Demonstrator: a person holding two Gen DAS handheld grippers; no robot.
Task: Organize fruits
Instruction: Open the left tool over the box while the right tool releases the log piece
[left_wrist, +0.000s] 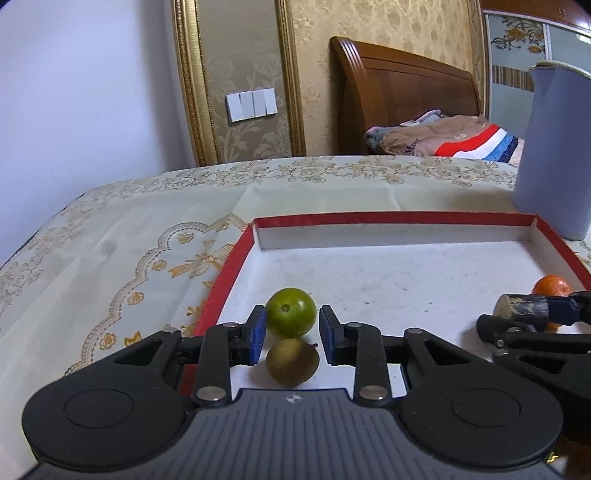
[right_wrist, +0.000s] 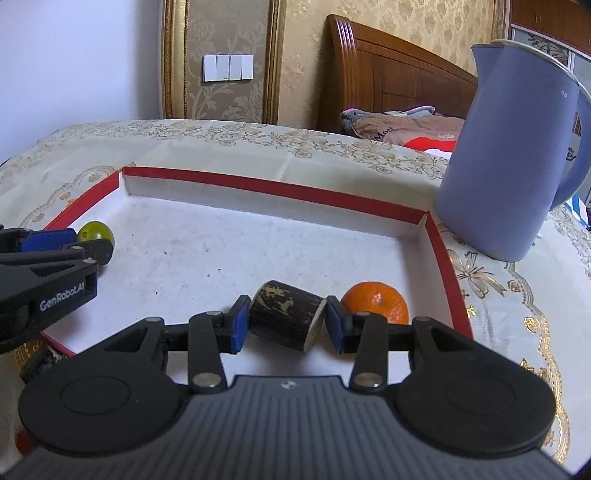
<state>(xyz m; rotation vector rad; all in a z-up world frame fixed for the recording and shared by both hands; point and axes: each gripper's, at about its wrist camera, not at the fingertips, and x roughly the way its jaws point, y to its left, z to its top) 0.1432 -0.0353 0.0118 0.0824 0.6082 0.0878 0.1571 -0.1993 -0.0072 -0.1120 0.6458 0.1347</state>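
Note:
A red-rimmed white tray lies on the table. In the left wrist view my left gripper is open, its blue pads on either side of a green citrus and an olive-brown fruit on the tray floor, touching neither. In the right wrist view my right gripper is shut on a dark, mottled sugarcane piece, which rests low over the tray. An orange sits just right of it, near the tray's right wall. The orange also shows behind the right gripper in the left wrist view.
A tall blue jug stands on the patterned tablecloth just past the tray's far right corner. The table's far edge meets a wall and a wooden bed headboard. A small red object shows at the lower left in the right wrist view.

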